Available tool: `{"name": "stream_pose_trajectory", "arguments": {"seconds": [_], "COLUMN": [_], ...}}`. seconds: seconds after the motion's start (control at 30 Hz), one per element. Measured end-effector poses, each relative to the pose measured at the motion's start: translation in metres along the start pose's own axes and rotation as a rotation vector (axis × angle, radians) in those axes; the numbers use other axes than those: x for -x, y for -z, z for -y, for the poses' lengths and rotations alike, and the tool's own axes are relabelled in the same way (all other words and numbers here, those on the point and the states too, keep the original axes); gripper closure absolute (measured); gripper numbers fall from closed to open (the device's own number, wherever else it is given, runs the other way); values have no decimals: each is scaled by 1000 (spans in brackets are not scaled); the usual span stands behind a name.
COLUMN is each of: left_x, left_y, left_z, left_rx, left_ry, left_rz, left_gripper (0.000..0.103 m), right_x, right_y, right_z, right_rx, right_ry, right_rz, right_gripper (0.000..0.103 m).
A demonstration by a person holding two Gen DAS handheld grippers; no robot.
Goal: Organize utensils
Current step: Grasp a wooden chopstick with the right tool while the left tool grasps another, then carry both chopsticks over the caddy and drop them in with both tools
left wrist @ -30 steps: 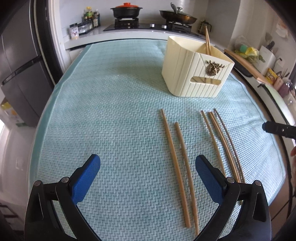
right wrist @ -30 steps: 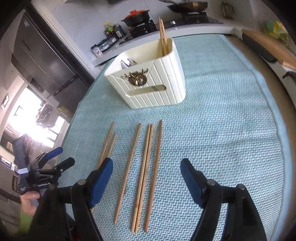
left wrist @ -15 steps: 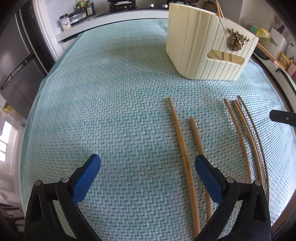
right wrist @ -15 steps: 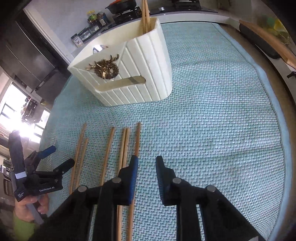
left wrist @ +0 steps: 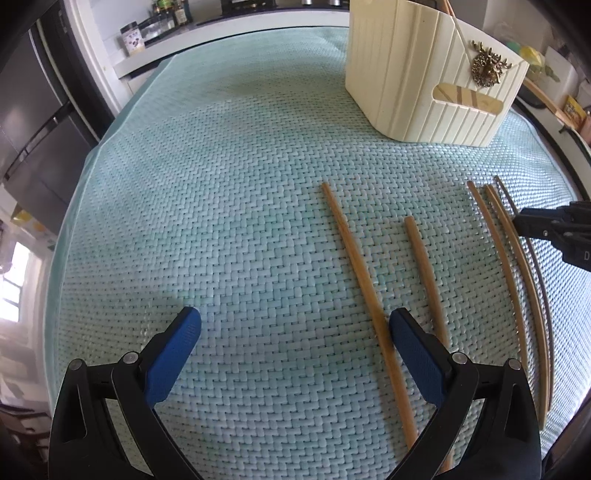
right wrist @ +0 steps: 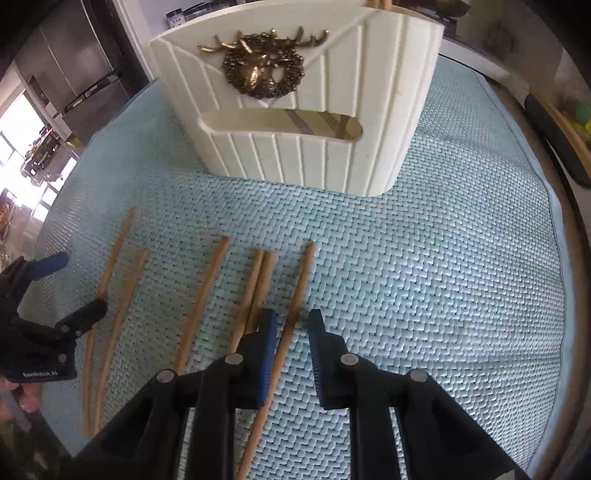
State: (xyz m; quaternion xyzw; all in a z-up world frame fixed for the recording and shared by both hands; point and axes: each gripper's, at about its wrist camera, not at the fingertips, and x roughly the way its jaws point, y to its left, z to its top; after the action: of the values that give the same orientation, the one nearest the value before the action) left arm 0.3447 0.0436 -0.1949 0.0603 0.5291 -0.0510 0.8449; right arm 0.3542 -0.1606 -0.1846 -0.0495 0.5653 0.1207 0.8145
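Several wooden chopsticks lie side by side on a pale green woven mat (left wrist: 221, 221). A cream holder (right wrist: 295, 122) with a brass deer emblem stands behind them with chopsticks in it; it also shows in the left wrist view (left wrist: 424, 81). My right gripper (right wrist: 291, 332) is low over the mat, its blue pads narrowly apart on either side of the rightmost chopstick (right wrist: 299, 288), not clamped on it. My left gripper (left wrist: 291, 332) is wide open and empty, with the leftmost chopstick (left wrist: 354, 266) lying just inside its right finger (left wrist: 413, 354).
A kitchen counter with jars (left wrist: 166, 11) lies behind the mat, and a dark fridge (left wrist: 33, 122) stands at the left. A wooden board (right wrist: 565, 129) lies off the mat's right edge. The right gripper's tip (left wrist: 546, 225) reaches in at the left view's right edge.
Both grippers have moved forward and lower toward the chopsticks. My right gripper went from wide open to nearly closed and now straddles the rightmost chopstick.
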Motion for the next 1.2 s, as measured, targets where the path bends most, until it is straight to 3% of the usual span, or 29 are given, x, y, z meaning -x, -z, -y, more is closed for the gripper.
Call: {"name": "stream_pose_trajectory", "arguments": {"seconds": [0.13,0.27,0.47,0.5,0.57,0.6,0.63,0.7,0.8,1.0,1.2], "left_x": [-2,-8,-23,-24,-24,-23,-22,-19,-19,-7,49], "left_y": [-4,-19,-40,-43,-47,-50,-52,-54,-58,-61,-54], "left_z": [-5,-5,-5,-5,-4,-4,-3,-2,-4,-12,-12], "left_rx": [-6,-14,6,5,1,-3,-10,-14,-11,22,45], "left_ry": [18,20,50,52,58,66,75,86,130,212,272], "left_rz": [-13,-13,-51,-52,-59,-59,-59,-64,-73,-35,83], "left_gripper": [1,2,11,12,21,33,39,64,94,99,100], "right_x": [1,1,-6,-11,-14,-18,-19,-22,-21,1,41], "right_y": [11,13,-2,-17,-24,-32,-33,-37,-34,-25,-21], "right_z": [3,28,27,22,16,10,9,9,25,41,42], "right_rx": [-22,-123,-132,-130,-126,-124,-128,-135,-165,-211,-201], "right_ry": [-7,-74,-50,-42,-12,0,8,8,-12,-57,-95], "right_rz": [-28,-54,-56,-61,-57,-53,-49,-38,-20,65,169], "right_gripper": [89,88,88,88,88,91,94,95,97,97,97]}}
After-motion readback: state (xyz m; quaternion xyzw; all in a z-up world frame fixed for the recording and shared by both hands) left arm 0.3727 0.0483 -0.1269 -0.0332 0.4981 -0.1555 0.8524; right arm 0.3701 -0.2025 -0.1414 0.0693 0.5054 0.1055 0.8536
